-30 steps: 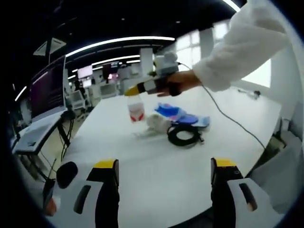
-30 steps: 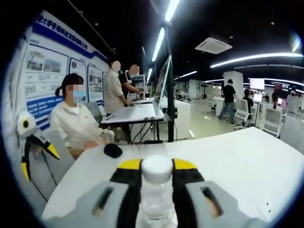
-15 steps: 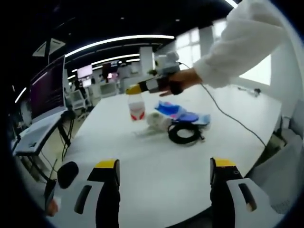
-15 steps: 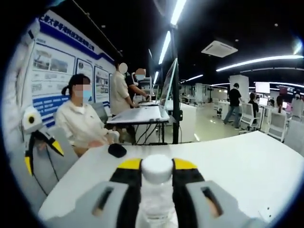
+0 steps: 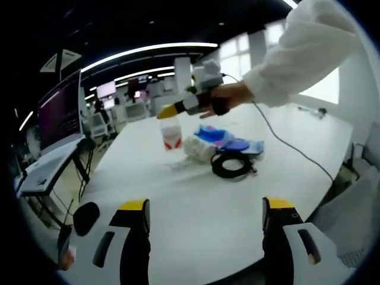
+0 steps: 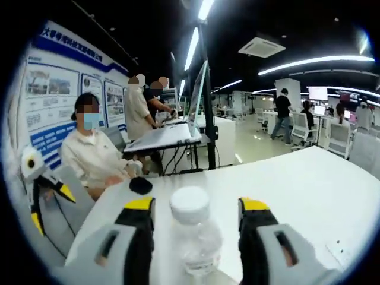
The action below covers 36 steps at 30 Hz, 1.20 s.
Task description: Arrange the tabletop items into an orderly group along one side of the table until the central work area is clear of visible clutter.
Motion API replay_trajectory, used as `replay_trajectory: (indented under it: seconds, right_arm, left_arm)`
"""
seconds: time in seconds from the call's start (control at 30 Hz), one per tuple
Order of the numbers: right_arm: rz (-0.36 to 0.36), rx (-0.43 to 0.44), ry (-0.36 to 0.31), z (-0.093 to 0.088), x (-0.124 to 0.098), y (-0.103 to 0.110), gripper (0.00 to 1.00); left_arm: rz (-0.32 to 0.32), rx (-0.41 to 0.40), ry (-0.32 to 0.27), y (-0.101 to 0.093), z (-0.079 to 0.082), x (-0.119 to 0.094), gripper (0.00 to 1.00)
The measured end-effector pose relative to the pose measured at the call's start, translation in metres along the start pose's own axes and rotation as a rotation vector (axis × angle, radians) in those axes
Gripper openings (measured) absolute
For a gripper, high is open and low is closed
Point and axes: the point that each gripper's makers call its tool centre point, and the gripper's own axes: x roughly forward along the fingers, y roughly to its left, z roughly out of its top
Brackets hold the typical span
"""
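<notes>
Open-plan office under long strip lights, with a broad white table [image 5: 196,202] running away from the left gripper view. Found the right tool [image 6: 196,206] changed: half a second earlier clamped on the neck of the clear bottle [image 6: 195,234], now spread wide with a gap on either side of the white cap. Looked like a release (bottle upright, apparently standing on the table by itself). Saw the same from the left gripper view: right tool [image 5: 168,111] held by a hand [image 5: 228,98] in a white sleeve, yellow tip just over the bottle [image 5: 171,134] at about 11 o'clock from the view's centre. Noted the bottle just beside a white roll [image 5: 198,148] at its 4 o'clock, then a blue packet [image 5: 227,141] and a black cable coil [image 5: 231,165] at roughly 1 o'clock from centre, all close together as one group. Spotted a black mouse [image 5: 86,217] well apart at 8 o'clock, near the table edge; seen also in the right gripper view [image 6: 141,185] at 11 o'clock beyond the bottle. Left tool [image 5: 205,209] empty, jaws wide apart, hovering low over bare table. Judged the bottle placed and that step finished; probably left the mouse as the stray to bring across, and called for a clean backward withdrawal so as not to tip the bottle.
</notes>
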Motion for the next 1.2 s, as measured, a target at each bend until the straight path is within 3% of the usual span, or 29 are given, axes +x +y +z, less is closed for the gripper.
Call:
replay_trajectory:
  seconds: [0.13, 0.9, 1.2]
  right_arm:
    - [-0.02, 0.052, 0.093, -0.013, -0.006, 0.002, 0.7]
    - [-0.114, 0.077, 0.088, -0.029, -0.07, 0.013, 0.71]
    - [-0.128, 0.073, 0.088, -0.03, -0.08, 0.011, 0.71]
  left_arm:
    - [-0.001, 0.002, 0.003, 0.0, 0.0, 0.0, 0.74]
    - [-0.034, 0.019, 0.044, -0.008, -0.007, 0.001, 0.7]
    - [-0.036, 0.022, 0.044, -0.009, -0.007, 0.001, 0.71]
